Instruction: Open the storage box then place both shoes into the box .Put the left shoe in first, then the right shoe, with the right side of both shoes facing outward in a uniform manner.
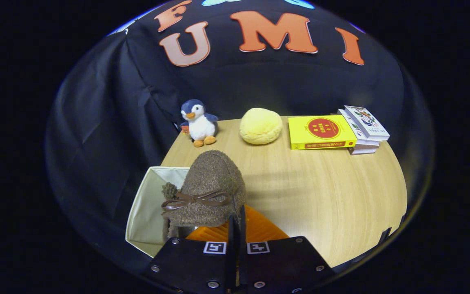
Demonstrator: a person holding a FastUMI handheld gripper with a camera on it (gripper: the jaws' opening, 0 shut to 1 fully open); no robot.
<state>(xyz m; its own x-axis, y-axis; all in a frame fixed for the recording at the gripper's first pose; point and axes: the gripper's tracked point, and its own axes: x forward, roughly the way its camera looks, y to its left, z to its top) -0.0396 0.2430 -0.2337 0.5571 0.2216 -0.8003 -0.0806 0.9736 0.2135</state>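
Fuzzy shoe (210,188) in jaws, toe forward

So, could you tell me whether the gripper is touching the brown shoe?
Touching: the gripper view shows the gripper's nearly closed fingers pinching the brown shoe's rear edge above the box.

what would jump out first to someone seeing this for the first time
The fuzzy brown shoe with a bow, held up just ahead of the claw, whose fingers are closed together at its heel edge, above the open cream storage box. Beyond it, at the far edge of the wooden table, stand a penguin plush, a yellow bun-shaped cushion and a stack of books.
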